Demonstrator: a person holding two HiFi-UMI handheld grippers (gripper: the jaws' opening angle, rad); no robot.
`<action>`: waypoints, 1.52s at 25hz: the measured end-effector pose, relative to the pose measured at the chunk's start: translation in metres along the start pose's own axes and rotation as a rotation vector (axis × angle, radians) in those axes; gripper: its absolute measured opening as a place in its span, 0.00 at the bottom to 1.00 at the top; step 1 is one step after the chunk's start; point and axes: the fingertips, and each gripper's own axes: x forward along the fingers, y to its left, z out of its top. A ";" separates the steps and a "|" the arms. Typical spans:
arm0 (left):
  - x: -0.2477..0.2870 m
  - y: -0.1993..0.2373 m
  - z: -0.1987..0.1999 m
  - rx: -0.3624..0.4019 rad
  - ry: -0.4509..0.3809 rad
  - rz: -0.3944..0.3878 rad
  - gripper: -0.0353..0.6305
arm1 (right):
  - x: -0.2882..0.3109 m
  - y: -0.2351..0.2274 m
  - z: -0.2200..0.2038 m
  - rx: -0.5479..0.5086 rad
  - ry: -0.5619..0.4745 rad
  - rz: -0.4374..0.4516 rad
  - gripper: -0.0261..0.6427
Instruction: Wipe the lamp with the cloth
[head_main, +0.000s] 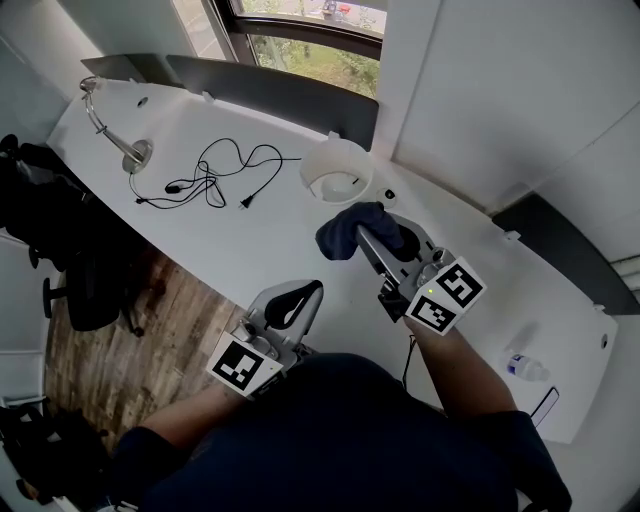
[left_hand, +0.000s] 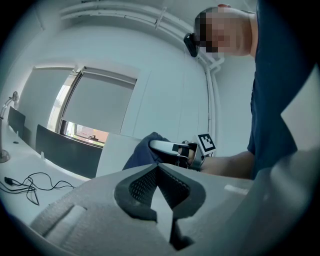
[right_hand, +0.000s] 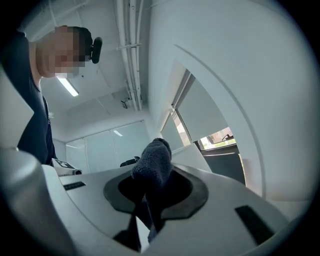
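A slim gooseneck lamp (head_main: 120, 145) stands on its round base at the far left of the white desk (head_main: 250, 250); in the left gripper view the lamp (left_hand: 5, 127) shows at the left edge. My right gripper (head_main: 380, 233) is shut on a dark blue cloth (head_main: 348, 232), held above the desk's middle. In the right gripper view the cloth (right_hand: 152, 162) bulges out between the jaws of my right gripper (right_hand: 149, 187). My left gripper (head_main: 310, 292) hangs near the desk's front edge, shut on nothing (left_hand: 158, 169), and looks toward the cloth (left_hand: 145, 152).
A black cable (head_main: 215, 175) lies coiled between the lamp and a white round bowl-like object (head_main: 337, 172). A small bottle (head_main: 522, 366) stands at the desk's right end. Black chairs (head_main: 70, 270) stand on the wood floor at the left. A dark panel (head_main: 280, 95) lines the back edge.
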 end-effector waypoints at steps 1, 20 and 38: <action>0.001 -0.001 0.000 0.001 0.003 -0.004 0.06 | 0.001 0.002 0.005 -0.009 -0.004 0.008 0.17; 0.016 -0.002 -0.015 -0.024 0.041 0.013 0.06 | -0.027 -0.050 -0.082 0.004 0.169 -0.068 0.17; 0.024 -0.009 -0.018 -0.037 0.033 0.008 0.06 | -0.029 -0.069 -0.074 0.022 0.196 -0.096 0.17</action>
